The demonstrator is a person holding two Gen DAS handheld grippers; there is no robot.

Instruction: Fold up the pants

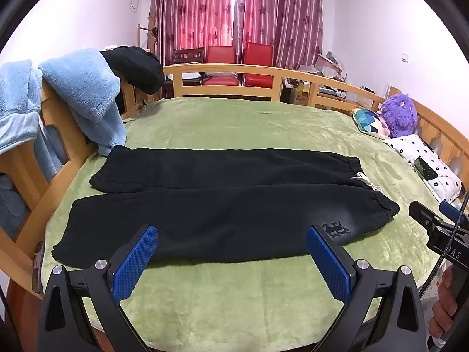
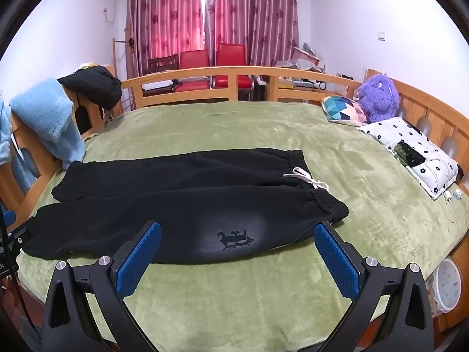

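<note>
Black pants (image 1: pixel 222 205) (image 2: pixel 187 205) lie flat on the green bed cover (image 1: pixel 234 293), legs stretched to the left, waistband with a white drawstring (image 2: pixel 304 177) to the right. A small emblem (image 2: pixel 234 239) marks the near leg close to the waist. My left gripper (image 1: pixel 231 249) hovers open above the near leg's front edge, nothing between its blue pads (image 1: pixel 134 264). My right gripper (image 2: pixel 237 249) hangs open over the emblem and waist end, also holding nothing. In the left wrist view the right gripper's body (image 1: pixel 436 231) and a hand show at the right edge.
A wooden bed rail (image 1: pixel 263 73) runs round the bed. Light blue fleece (image 1: pixel 85 94) and a dark garment (image 1: pixel 137 67) hang over the left rail. A patterned cushion (image 2: pixel 346 108), purple plush toy (image 2: pixel 378 96) and flowered pillow (image 2: pixel 410 152) sit at the right. Red chairs (image 2: pixel 214 61) stand behind.
</note>
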